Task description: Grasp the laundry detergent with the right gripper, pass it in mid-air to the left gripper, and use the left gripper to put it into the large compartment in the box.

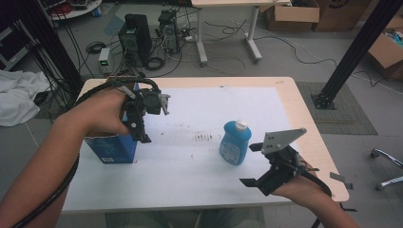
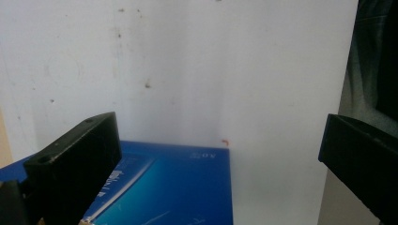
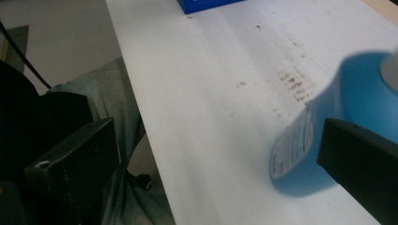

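Note:
A blue box [image 1: 111, 148] stands on the white sheet [image 1: 190, 156] at the table's left. My left gripper [image 1: 140, 118] hovers over the box's right end, pointing down. In the left gripper view it [image 2: 218, 159] is open wide, with the blue box [image 2: 178, 187] below and nothing between the jaws. A blue bottle [image 1: 235, 142] with a white cap stands right of centre. My right gripper [image 1: 252, 165] is open just to the bottom right of it, not touching. In the right gripper view the blurred blue bottle [image 3: 328, 108] lies beside the right jaw of the open gripper [image 3: 216, 159].
The wooden table [image 1: 309, 137] carries the white sheet, which has brown smudges [image 1: 203, 137] at its middle. Beyond the far edge are computer towers [image 1: 135, 35], cables, a desk leg [image 1: 202, 42] and cardboard boxes [image 1: 292, 16]. A black post [image 1: 351, 52] stands at the right.

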### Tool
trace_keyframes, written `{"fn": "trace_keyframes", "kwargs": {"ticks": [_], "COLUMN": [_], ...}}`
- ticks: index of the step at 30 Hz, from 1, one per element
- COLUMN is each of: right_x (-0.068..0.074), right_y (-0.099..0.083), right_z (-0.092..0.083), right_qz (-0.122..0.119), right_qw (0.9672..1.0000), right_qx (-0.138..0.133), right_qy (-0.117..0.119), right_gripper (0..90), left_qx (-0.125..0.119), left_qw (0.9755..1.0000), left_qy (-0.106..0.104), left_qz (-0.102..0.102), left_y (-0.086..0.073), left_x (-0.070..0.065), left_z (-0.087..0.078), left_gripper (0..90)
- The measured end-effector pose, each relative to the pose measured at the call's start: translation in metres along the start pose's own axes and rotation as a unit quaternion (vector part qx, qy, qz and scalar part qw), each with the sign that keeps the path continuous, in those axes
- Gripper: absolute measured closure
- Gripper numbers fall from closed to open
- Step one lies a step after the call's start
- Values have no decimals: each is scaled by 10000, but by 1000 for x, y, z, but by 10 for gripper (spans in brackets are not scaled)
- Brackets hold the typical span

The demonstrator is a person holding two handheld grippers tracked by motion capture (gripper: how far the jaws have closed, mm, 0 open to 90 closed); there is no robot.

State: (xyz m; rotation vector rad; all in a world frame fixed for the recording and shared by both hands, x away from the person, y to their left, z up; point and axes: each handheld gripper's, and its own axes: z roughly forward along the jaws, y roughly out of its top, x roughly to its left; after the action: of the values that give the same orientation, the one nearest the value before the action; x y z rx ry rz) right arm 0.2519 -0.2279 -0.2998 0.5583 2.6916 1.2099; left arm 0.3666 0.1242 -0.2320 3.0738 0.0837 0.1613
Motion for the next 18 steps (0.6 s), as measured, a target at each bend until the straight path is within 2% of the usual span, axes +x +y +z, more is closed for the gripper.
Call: {"fn": "trace_keyframes", "kwargs": {"ticks": [2, 4, 5, 7, 10, 13, 18], "right_x": [-1, -6, -6, -13, -19, -33, -44], "right_y": [-5, -21, -21, -34, -41, -53, -60], "right_z": [-3, -9, -9, -11, -9, -2, 12], "right_qz": [70, 287, 287, 459, 542, 801, 913], "right_qw": [10000, 9993, 9993, 9981, 9971, 9941, 9923], "right_qx": [-28, -72, -72, -135, -170, -323, -458], "right_qy": [-30, -222, -222, -381, -509, -662, -706], "right_gripper": [0, 0, 0, 0, 0, 0, 0], "left_qx": [-3, -10, -18, -48, -20, -34, -49], "left_qw": [10000, 10000, 10000, 10000, 10000, 10000, 10000], "left_qy": [9, 1, -1, 12, 8, 23, 39], "left_qz": [10, 21, 34, 47, 37, 20, 11], "left_y": [0, 1, 1, 2, 2, 1, -1], "left_x": [0, 0, 0, 0, 0, 0, -1], "left_z": [1, 1, 1, 2, 1, 1, -1], "left_gripper": [1, 1, 1, 1, 1, 1, 1]}}
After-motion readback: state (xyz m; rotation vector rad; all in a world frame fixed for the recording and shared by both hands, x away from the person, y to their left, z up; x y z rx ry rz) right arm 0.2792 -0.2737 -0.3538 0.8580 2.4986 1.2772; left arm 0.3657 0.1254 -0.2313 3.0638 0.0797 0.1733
